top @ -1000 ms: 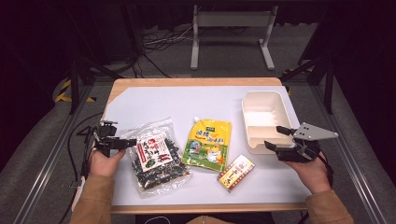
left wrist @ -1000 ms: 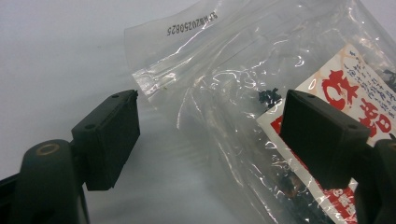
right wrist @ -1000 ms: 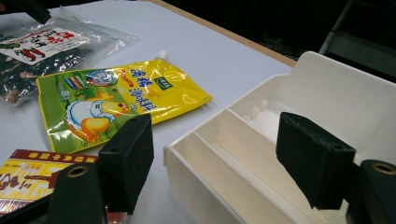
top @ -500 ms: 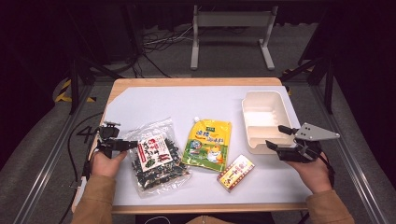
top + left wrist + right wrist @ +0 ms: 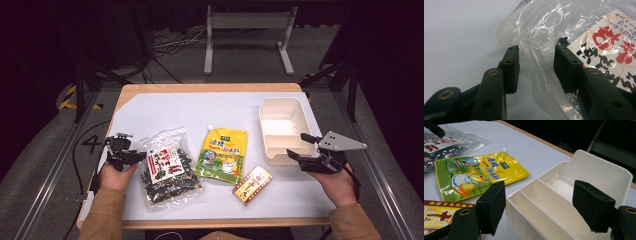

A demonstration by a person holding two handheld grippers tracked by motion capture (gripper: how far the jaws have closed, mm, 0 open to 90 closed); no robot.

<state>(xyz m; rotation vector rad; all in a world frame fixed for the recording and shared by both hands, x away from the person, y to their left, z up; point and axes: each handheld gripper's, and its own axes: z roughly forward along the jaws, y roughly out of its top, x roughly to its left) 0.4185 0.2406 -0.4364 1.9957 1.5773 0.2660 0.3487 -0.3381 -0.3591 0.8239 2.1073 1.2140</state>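
Clear plastic bag with red-and-black printed label (image 5: 584, 50): writing unreadable. Its crinkled edge sits between the left tongs (image 5: 536, 68), jaws just closing, pads not yet pressing. Right tongs (image 5: 541, 205) wide, straddling the white divided plastic tray (image 5: 564, 202) corner.

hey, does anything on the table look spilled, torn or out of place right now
Nothing stands out. The clear snack bag, yellow pouch and small box lie flat and look intact on the table; the white tray sits upright. The left gripper has just been closing around the bag's crinkled edge, not yet pinching it.
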